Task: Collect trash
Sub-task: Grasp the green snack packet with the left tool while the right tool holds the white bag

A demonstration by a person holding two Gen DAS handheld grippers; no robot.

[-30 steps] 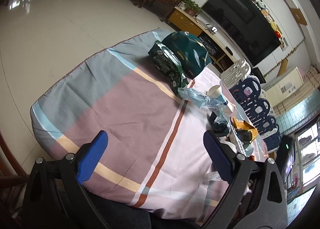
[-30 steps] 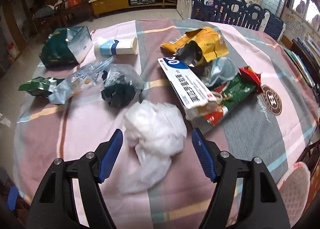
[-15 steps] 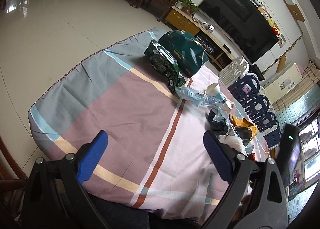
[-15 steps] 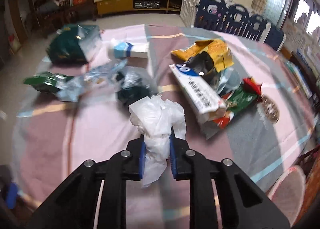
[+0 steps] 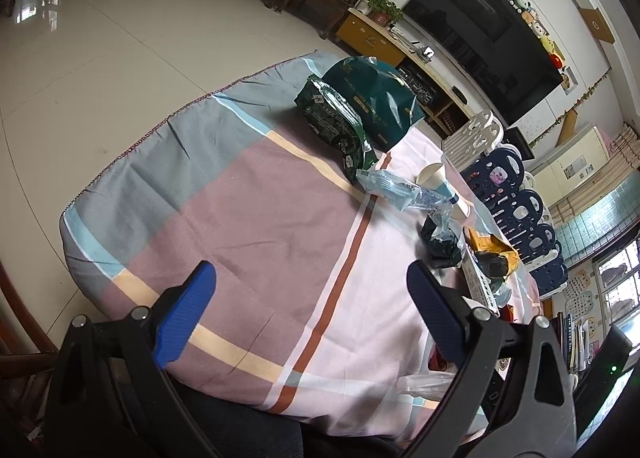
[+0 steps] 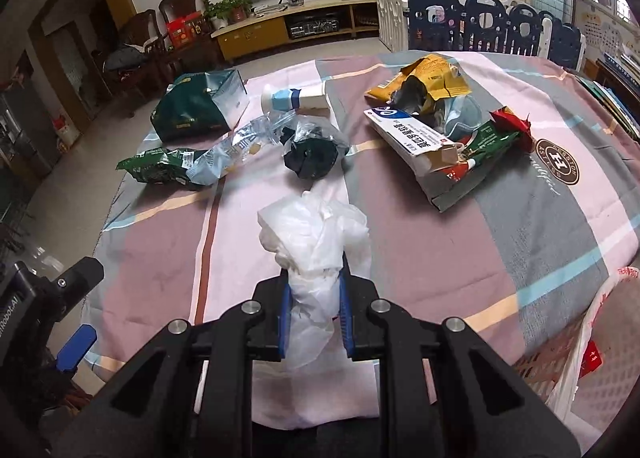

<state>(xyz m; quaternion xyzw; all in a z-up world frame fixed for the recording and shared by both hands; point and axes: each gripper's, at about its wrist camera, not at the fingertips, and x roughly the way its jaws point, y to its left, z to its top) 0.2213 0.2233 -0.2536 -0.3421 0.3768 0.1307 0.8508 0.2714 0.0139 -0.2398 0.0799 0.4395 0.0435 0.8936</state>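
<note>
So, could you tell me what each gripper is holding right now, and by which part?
The right gripper pinches the crumpled white plastic bag by its lower, bunched end. The left gripper is open and holds nothing.

My worktop (image 6: pixel 540 218) wears a striped cloth (image 5: pixel 256 218) in pink, mauve, grey and pale blue. Beyond its far edge I see pale glossy floor tiles (image 5: pixel 100 58). A big dark television (image 5: pixel 480 30) hangs on the wall above a long low yellow cabinet (image 6: pixel 288 28), with a potted plant (image 6: pixel 234 10) at one end. Dark wooden chairs (image 6: pixel 140 42) stand beside that, and navy and white playpen panels (image 6: pixel 480 24) line the other side.
</note>
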